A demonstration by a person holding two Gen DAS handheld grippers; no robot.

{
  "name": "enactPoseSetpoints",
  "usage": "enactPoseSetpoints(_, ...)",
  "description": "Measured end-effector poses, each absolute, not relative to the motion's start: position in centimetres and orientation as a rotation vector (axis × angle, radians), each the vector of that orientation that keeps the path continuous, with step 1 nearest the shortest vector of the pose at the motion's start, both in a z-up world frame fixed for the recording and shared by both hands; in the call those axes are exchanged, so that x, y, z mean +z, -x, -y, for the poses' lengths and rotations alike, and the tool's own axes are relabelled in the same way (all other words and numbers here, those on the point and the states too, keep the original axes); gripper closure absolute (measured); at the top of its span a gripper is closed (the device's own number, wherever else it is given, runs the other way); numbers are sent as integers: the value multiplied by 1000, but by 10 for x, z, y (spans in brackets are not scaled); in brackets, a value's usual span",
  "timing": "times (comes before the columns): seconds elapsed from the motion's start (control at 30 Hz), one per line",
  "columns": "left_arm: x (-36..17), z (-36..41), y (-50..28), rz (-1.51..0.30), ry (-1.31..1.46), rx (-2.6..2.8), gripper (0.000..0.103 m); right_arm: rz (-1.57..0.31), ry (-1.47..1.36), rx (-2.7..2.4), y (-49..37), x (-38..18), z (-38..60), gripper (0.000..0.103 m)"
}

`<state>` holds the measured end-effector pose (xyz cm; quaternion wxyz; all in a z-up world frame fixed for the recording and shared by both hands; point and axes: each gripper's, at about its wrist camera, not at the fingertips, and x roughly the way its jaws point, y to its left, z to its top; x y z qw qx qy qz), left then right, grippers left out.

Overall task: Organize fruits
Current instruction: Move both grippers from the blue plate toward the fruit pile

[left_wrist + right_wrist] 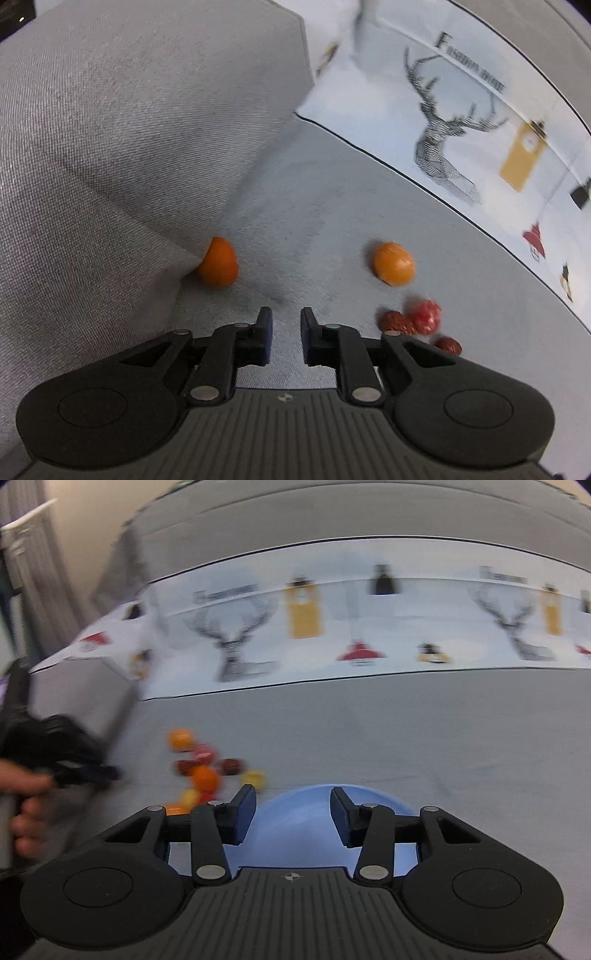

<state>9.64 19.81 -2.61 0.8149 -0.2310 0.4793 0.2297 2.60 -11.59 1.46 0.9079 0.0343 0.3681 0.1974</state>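
Observation:
In the left wrist view, my left gripper [285,319] is open and empty, low over a grey fabric seat [325,221]. One orange kumquat [218,266] lies ahead left against a grey cushion [129,129]; another [393,263] lies ahead right. A red lychee [426,316] and brown dates [397,321] lie right of the fingers. In the right wrist view, my right gripper [292,806] is open and empty over a blue bowl [295,823]. A blurred pile of small fruits [203,771] lies left of the bowl. The left gripper [66,764] shows there, held in a hand.
A white printed cloth with deer and lantern pictures [461,122] lies along the back of the seat, also in the right wrist view [332,627]. The grey cushion rises at the left. Grey sofa back [369,513] lies beyond the cloth.

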Motion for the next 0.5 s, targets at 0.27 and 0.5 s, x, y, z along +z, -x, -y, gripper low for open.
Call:
enactPoseSetpoints(0.27,-28,-211,-99,-1015,482,606,61,-789,75,587,-29,-10,46,55)
enactPoseSetpoints(0.5,-26,-219,-105,-986,428,690,52,-859,36,547,-72,-40,22,53)
